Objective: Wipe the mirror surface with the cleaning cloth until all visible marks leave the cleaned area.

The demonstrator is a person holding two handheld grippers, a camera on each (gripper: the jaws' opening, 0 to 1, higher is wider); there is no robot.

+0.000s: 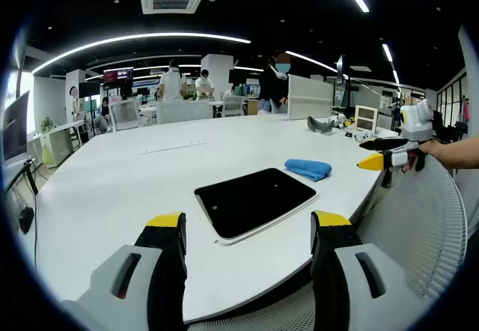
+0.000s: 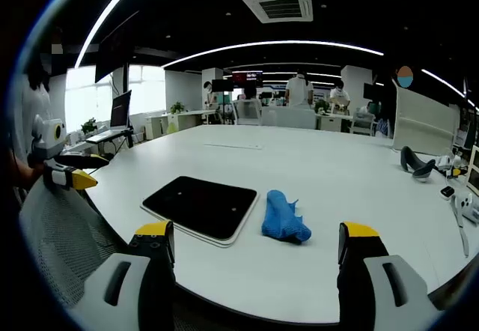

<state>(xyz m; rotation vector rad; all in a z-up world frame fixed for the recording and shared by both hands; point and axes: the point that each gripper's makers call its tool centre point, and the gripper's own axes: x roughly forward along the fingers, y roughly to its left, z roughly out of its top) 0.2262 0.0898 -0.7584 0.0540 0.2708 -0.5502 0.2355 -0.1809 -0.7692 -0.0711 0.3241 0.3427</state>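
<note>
Both cameras hang just off the near edge of the table (image 1: 112,189), looking across it toward the far office. The left gripper view stands left of the mirror (image 1: 256,200), the right gripper view further right; both share mirror and cloth (image 2: 284,217).

Open office, white table (image 1: 112,174), ceiling strip-lights (image 1: 135,40)

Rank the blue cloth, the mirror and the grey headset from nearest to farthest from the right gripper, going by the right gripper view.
1. Blue cloth: just ahead of the open right gripper, between its jaws.
2. Mirror: ahead-left, beside the cloth, nearly as close.
3. Grey headset: far right of the table.
</note>
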